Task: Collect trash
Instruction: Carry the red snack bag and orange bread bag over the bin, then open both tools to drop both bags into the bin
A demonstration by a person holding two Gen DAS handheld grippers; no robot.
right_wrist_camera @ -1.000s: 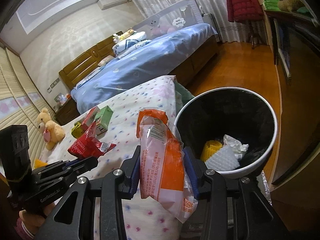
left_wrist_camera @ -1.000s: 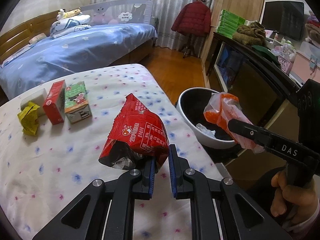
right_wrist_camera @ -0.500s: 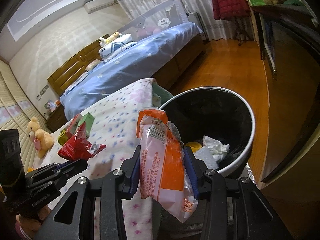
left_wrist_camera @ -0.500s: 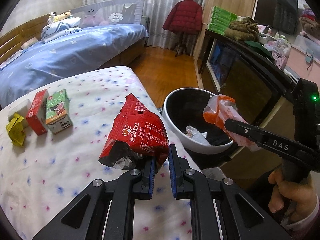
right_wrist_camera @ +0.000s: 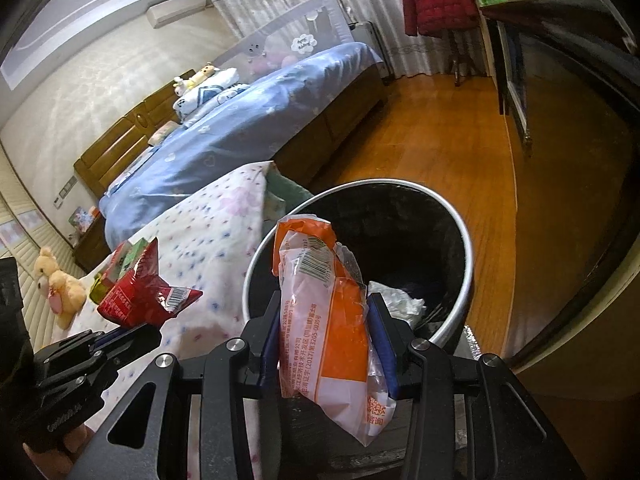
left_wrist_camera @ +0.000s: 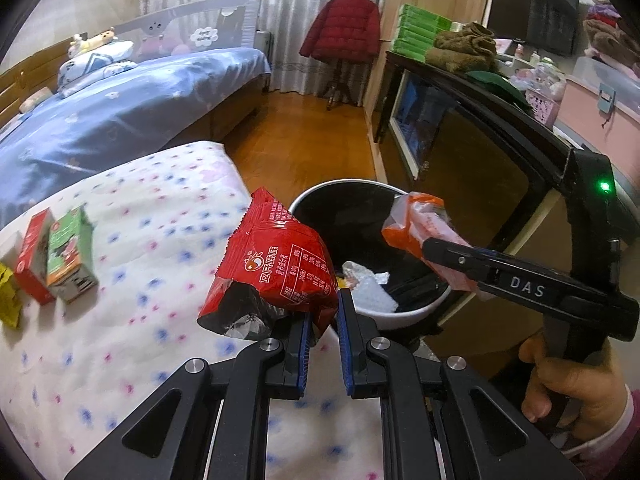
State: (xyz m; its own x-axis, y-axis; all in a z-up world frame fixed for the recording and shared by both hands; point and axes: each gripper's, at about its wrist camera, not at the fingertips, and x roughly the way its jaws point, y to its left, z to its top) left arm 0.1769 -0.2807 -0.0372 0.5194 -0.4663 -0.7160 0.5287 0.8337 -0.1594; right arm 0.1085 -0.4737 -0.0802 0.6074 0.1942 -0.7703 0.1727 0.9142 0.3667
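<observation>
- Flowered bed cover (left_wrist_camera: 120, 264) fills frame left; trash bin (right_wrist_camera: 460, 236) sits centre.
- Left gripper (left_wrist_camera: 322, 320) fingers pinch red snack bag (left_wrist_camera: 276, 272), lower centre.
- Right gripper (right_wrist_camera: 326, 320) fingers clamp orange wrapper (right_wrist_camera: 324, 312) above bin rim.

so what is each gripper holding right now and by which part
Left gripper pinches the red crinkled snack wrapper by its bottom corner. Right gripper clamps the orange-and-clear plastic food bag across its middle.

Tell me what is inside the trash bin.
The trash bin holds crumpled white paper near its front wall, over a dark lining. In the left wrist view a bit of yellow shows beside it. The orange wrapper hides the rest of the bottom.
</observation>
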